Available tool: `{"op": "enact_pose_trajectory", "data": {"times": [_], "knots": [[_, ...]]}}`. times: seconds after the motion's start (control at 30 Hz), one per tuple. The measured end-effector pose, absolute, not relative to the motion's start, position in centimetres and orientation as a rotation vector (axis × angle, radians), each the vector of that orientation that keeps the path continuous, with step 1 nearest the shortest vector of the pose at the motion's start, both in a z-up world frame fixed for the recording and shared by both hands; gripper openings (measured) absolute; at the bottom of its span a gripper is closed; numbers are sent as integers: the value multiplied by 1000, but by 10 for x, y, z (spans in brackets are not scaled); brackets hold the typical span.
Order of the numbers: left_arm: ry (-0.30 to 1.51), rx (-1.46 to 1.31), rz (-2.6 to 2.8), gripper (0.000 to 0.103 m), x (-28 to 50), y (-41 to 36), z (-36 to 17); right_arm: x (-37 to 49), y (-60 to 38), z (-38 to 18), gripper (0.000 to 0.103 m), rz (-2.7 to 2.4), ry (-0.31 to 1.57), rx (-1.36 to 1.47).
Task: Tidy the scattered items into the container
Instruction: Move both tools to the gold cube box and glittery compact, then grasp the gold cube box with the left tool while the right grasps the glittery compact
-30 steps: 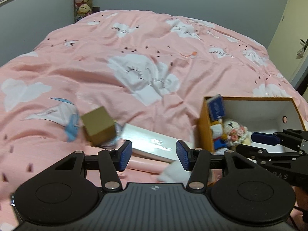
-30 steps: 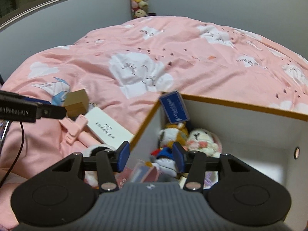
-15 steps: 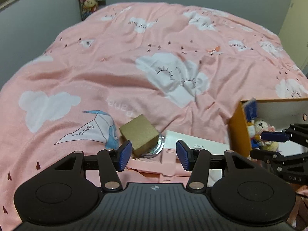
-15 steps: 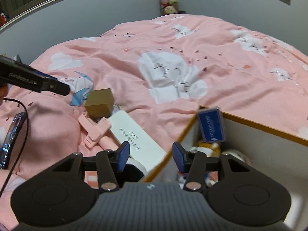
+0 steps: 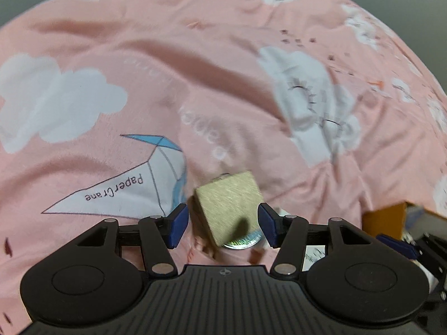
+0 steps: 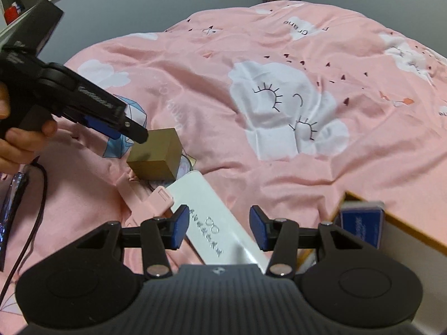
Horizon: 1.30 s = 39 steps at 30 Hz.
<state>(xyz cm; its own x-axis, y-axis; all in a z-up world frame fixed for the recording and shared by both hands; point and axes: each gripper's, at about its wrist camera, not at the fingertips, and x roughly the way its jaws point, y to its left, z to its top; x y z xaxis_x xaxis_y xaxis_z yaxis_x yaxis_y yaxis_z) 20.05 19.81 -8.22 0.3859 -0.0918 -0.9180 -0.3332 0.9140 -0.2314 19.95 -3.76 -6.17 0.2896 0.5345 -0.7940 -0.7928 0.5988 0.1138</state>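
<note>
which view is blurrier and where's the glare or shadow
Left wrist view: motion-smeared bedspread, a dark shadow on the gold box, rainbow glint on the disc beneath. Right wrist view: sharper, box crisp, fisheye bending the bed edge.

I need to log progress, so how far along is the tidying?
Partly done: a blue card already stands in the orange-rimmed white container. In hand: nothing yet; the left gripper is opening its jaws around the gold cardboard cube, not gripping it. The right gripper hovers open over the white flat box. Those, the pink clip and a shiny disc remain.
</note>
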Motion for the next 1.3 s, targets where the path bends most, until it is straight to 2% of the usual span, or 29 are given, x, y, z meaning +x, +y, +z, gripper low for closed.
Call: {"op": "enact_pose_trajectory", "data": {"times": [0.13,0.37,0.53,0.97,1.3], "knots": [[1191,-441,174,64,207,202,-98,212,-28,-65,51,923,922,-340],[1173,-494,141,82,216,201,-114,229,-10,-74,51,946,954,-343],[1179,-548,115,86,228,198,-126,236,2,-78,51,957,962,-359],[1101,-486,119,57,221,191,-105,244,31,-90,51,1008,988,-390],[1128,-271,221,56,202,198,-76,222,66,-96,51,1164,965,-469]]}}
